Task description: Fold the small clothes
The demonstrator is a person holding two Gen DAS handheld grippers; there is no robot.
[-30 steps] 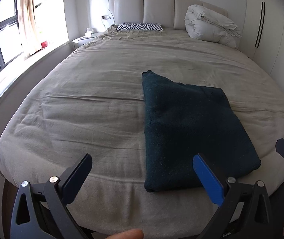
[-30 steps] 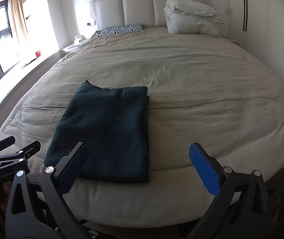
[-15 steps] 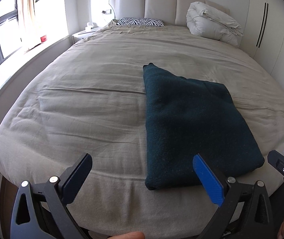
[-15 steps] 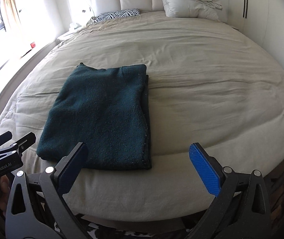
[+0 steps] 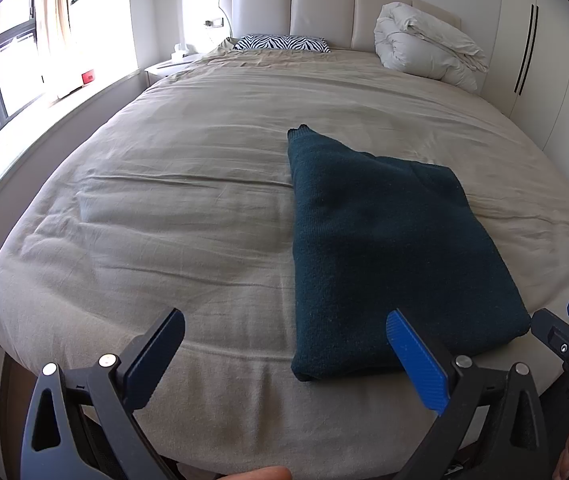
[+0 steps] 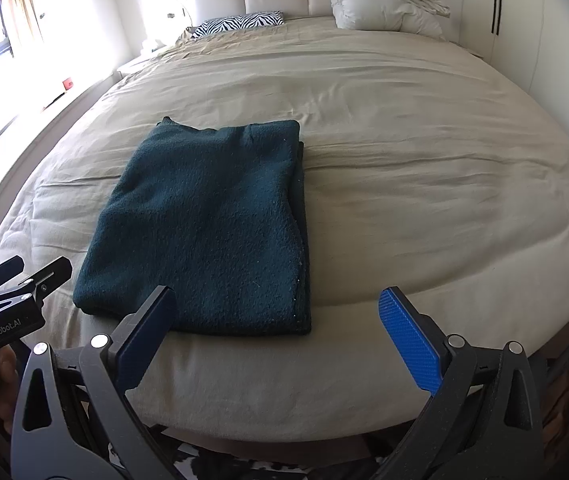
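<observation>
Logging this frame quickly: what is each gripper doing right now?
Left gripper: open, holding nothing.
Right gripper: open, holding nothing; dark green garment lies folded on the bed.

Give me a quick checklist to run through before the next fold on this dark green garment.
1. Left tongs open and empty: ok.
2. Right tongs open and empty: ok.
3. Garment lying flat on the bed cover, already folded into a rectangle: ok.
4. Near edge of the garment within reach, close to the foot of the bed: ok.
5. Edges lined up: not ok, a small corner pokes out at the far left and a lower layer shows along the right side.
6. Bed cover around the garment free of other things: ok.
</observation>
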